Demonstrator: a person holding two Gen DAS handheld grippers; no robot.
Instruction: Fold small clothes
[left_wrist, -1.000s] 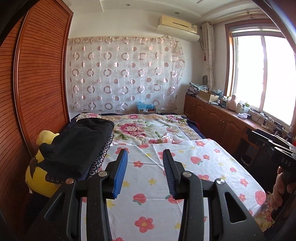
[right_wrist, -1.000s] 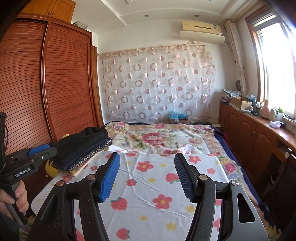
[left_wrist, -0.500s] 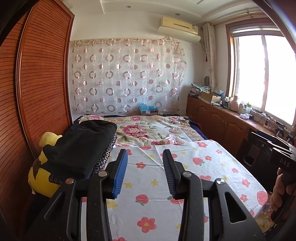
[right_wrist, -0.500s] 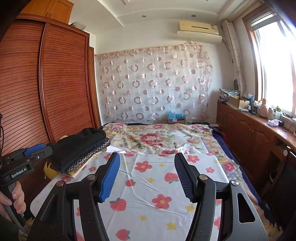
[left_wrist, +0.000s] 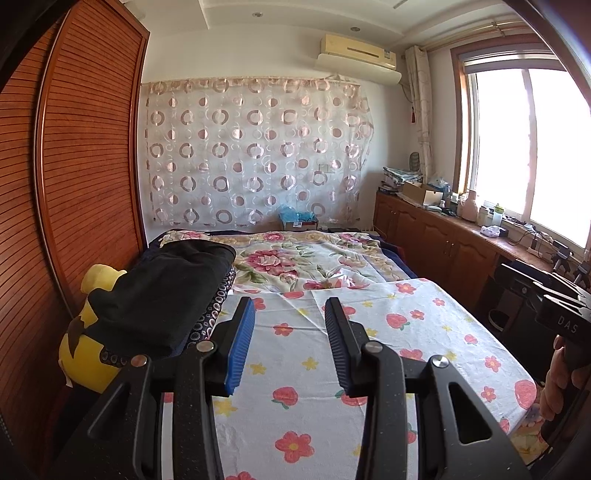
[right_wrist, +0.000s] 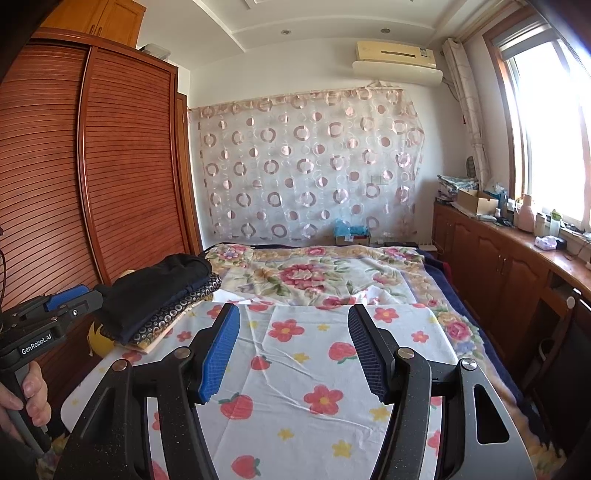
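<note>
A stack of folded clothes (left_wrist: 162, 299), black on top with a ring-patterned layer beneath, lies at the left edge of the bed; the right wrist view shows the same stack (right_wrist: 159, 295). Both grippers hover above a white cloth printed with flowers and strawberries (left_wrist: 406, 332) spread over the near bed. My left gripper (left_wrist: 290, 314) stands open, nothing between its blue pads. My right gripper (right_wrist: 293, 321) is open wider, also holding nothing. No loose garment lies under either gripper.
A yellow plush toy (left_wrist: 85, 347) sits under the stack by the wooden wardrobe (left_wrist: 74, 184). A floral blanket (left_wrist: 295, 258) covers the far bed. Wooden cabinets (left_wrist: 443, 243) with clutter run along the right under the window. Hands hold each gripper's handle.
The views have tilted up very slightly; both grippers keep the same opening and nothing was taken or released.
</note>
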